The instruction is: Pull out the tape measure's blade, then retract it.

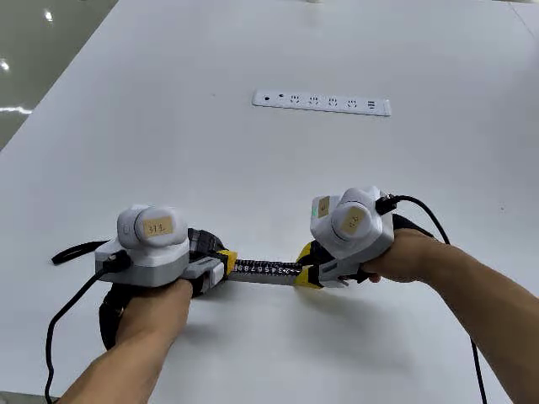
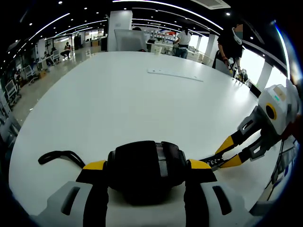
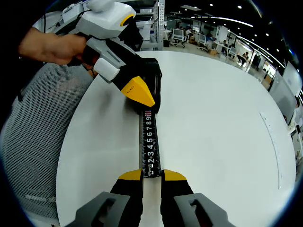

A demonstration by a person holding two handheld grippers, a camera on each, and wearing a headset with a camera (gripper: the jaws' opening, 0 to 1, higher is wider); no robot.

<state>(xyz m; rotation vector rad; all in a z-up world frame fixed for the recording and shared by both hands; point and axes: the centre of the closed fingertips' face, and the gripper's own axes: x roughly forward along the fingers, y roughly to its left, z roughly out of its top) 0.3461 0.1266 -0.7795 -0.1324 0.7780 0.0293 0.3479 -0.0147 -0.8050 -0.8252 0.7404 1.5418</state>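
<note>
Tape measure (image 3: pixel 154 78) on white table (image 1: pixel 253 168), blade (image 3: pixel 149 146) partly drawn out between two grippers.
Left gripper (image 2: pixel 147 164) jaws clamped on it from both sides, near the table's front edge; right gripper (image 3: pixel 152 176) jaws pinched shut on the blade's end, numerals facing up. Power strip (image 1: pixel 321 103) lies well apart, farther back.

nos. 2–9 on blade (image 3: pixel 149 146)
</note>
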